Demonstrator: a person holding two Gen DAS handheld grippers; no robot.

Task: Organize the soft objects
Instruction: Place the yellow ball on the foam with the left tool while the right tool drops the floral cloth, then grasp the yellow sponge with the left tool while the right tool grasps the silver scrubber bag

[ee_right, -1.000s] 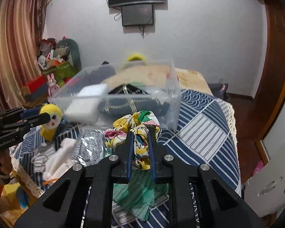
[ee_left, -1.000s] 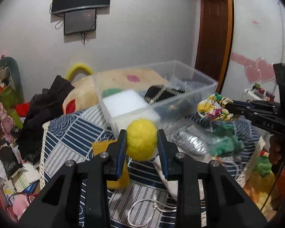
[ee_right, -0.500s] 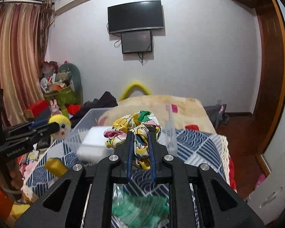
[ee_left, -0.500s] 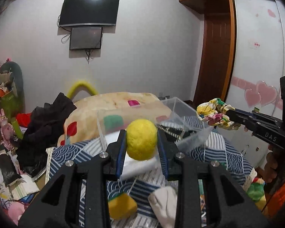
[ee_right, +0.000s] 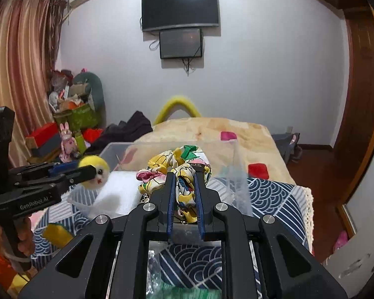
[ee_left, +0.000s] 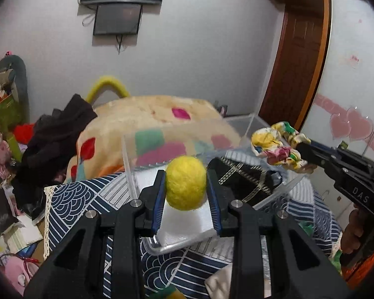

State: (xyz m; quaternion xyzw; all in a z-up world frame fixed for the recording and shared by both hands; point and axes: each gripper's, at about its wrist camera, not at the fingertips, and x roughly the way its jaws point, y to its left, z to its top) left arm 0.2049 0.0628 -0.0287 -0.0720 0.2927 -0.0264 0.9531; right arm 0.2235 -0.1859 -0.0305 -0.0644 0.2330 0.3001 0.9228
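Both grippers loaded: left gripper clamps yellow plush ball, right gripper pinches floral scrunchie, both w/ clear bin beneath.

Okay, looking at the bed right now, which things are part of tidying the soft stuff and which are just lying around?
Part of the job:
- yellow plush ball, clamped in the left gripper
- floral fabric scrunchie, clamped in the right gripper
- clear plastic bin, holding a white foam block

Just lying about:
- wall TV
- dark clothes pile
- patterned blanket
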